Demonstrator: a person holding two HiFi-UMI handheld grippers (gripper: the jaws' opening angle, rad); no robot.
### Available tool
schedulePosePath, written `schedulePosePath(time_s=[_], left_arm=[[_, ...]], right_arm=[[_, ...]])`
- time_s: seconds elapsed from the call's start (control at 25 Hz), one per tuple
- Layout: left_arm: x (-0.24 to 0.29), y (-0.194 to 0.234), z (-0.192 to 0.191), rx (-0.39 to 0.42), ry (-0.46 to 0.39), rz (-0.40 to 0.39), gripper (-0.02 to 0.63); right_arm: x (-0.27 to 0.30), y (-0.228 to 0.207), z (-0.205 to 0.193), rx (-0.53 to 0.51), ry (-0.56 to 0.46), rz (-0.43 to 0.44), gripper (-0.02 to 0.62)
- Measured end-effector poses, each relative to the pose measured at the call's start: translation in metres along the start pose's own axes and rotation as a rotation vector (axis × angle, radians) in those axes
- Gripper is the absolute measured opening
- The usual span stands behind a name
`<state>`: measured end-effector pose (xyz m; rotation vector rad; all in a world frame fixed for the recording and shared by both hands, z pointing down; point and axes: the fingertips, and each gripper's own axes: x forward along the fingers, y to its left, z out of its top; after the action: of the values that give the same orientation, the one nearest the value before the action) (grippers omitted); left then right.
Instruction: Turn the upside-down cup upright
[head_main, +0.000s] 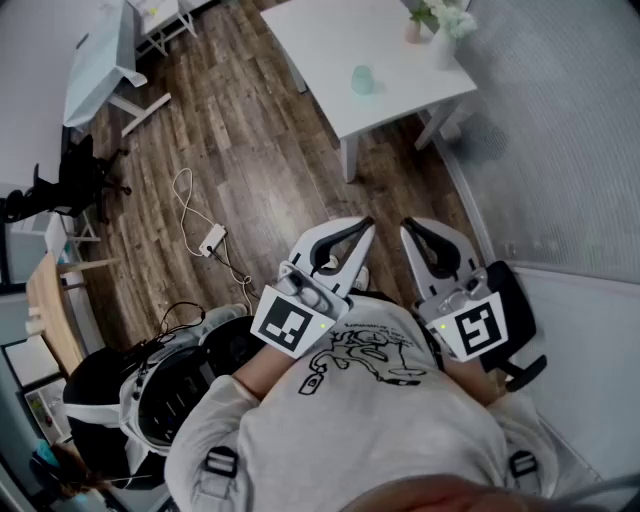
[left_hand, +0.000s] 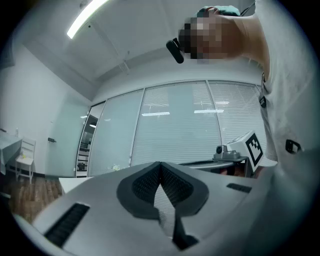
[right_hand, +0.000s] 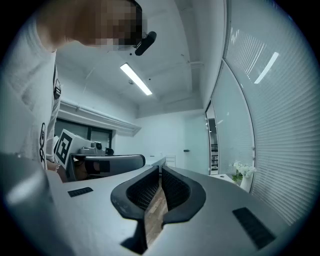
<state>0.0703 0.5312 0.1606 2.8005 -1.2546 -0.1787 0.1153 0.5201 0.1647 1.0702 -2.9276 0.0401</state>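
Cup (head_main: 363, 79), pale teal, stands on the white table (head_main: 310, 50), a little in from its near edge and about midway along that edge. It is too small in the head view to tell which way up it sits.

The left gripper (head_main: 366, 224) has its jaws pressed together with nothing between them. The right gripper (head_main: 407, 226) is likewise closed and empty. The two are held level, side by side and just apart, in front of the person's light shirt (head_main: 350, 420), tips pointing toward the table. Each carries a marker cube (head_main: 292, 322) at its back end.

Under and ahead of the tips lies dark wood floor (head_main: 250, 150), which separates them well from the table. A white cable (head_main: 190, 200) with a plug block trails on the floor to the left. A vase of flowers (head_main: 447, 25) stands at the table's far right corner, well apart from the Cup.
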Motion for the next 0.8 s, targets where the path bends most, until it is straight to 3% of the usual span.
schedulePosePath(time_s=[0.8], left_arm=[[0.025,0.047,-0.008,-0.023,0.006,-0.016,0.003]], right_arm=[[0.046,-0.023,-0.009,-0.004,0.034,0.008,0.046]])
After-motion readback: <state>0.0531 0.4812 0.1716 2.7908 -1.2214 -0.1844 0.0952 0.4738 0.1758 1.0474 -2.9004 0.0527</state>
